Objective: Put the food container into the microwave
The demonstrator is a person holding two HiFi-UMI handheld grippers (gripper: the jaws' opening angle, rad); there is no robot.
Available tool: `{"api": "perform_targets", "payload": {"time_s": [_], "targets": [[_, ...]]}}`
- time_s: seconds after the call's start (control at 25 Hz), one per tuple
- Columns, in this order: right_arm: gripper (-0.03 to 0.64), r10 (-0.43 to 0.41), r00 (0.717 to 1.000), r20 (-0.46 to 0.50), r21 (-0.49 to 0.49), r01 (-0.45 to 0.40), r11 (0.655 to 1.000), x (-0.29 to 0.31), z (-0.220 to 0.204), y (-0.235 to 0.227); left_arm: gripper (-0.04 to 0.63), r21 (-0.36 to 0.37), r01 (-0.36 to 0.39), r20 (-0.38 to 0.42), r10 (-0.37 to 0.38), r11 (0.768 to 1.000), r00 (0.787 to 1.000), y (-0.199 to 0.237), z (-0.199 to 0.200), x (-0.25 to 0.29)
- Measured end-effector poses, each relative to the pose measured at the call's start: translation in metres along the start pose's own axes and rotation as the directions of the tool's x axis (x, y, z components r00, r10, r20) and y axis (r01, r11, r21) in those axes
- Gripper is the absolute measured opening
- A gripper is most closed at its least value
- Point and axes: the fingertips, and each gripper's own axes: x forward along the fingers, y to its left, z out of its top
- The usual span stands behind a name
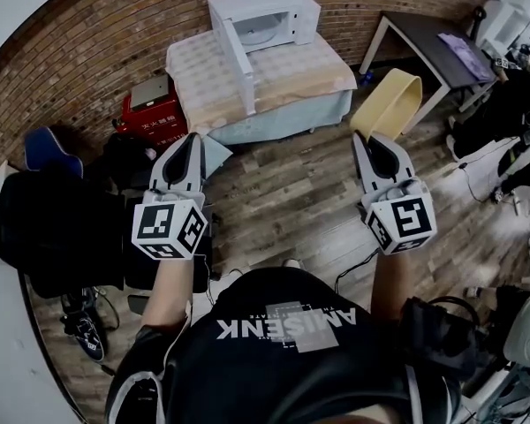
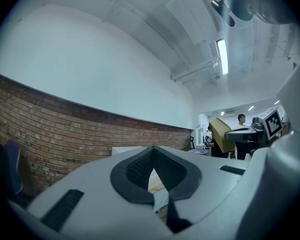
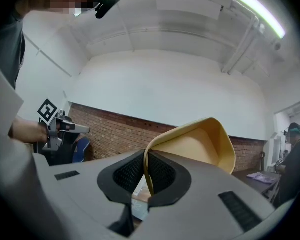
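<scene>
A white microwave (image 1: 269, 20) stands on a cloth-covered table (image 1: 291, 82) ahead of me, its door (image 1: 238, 60) swung open. The food container (image 1: 390, 102), a tan tub, is held up in the air at the right by its rim. My right gripper (image 1: 364, 140) is shut on that rim, and in the right gripper view the thin wall runs between the pads of the right gripper (image 3: 146, 156) while the tub (image 3: 200, 144) rises beyond. My left gripper (image 1: 193, 140) hangs level at the left, shut with nothing in it; its tips (image 2: 152, 151) meet.
A red box (image 1: 150, 113) sits left of the table. A dark desk (image 1: 433, 42) stands at the back right, with a person (image 3: 292, 159) near it. A blue chair (image 1: 49, 148) and a black bag (image 1: 62, 223) are at my left. Cables lie on the wooden floor (image 1: 283, 193).
</scene>
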Motion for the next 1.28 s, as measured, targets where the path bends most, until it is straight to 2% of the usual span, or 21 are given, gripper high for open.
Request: {"api": "perform_targets", "payload": {"time_s": [0.32,0.68,0.96,1.12,1.28], "targets": [[0.046,0.006,0.999,0.032,-0.009,-0.006,1.0,-0.021,-0.014,-0.045,0.011,0.027,0.038,0.015,-0.038,0.999,0.999,-0.059,0.001,0.04],[0.046,0.054,0.997,0.047,-0.013,-0.053,0.999,-0.023,-0.033,-0.092,0.011,0.012,0.0,0.001,0.0,1.0,1.0,-0.095,-0.014,0.07],[0.046,0.091,0.995,0.049,-0.033,-0.09,0.995,0.012,-0.04,-0.101,0.011,0.002,-0.013,-0.012,0.013,1.0,1.0,-0.08,-0.024,0.099],[0.046,0.075,0.996,0.044,-0.042,-0.073,0.996,0.039,-0.043,-0.108,0.011,0.004,0.015,0.009,-0.015,1.0,1.0,-0.066,-0.025,0.126],[0.046,0.057,0.998,0.027,-0.043,-0.056,0.998,0.073,-0.041,-0.111,0.011,0.061,0.074,0.03,-0.076,0.995,0.997,-0.051,-0.016,0.153]]}}
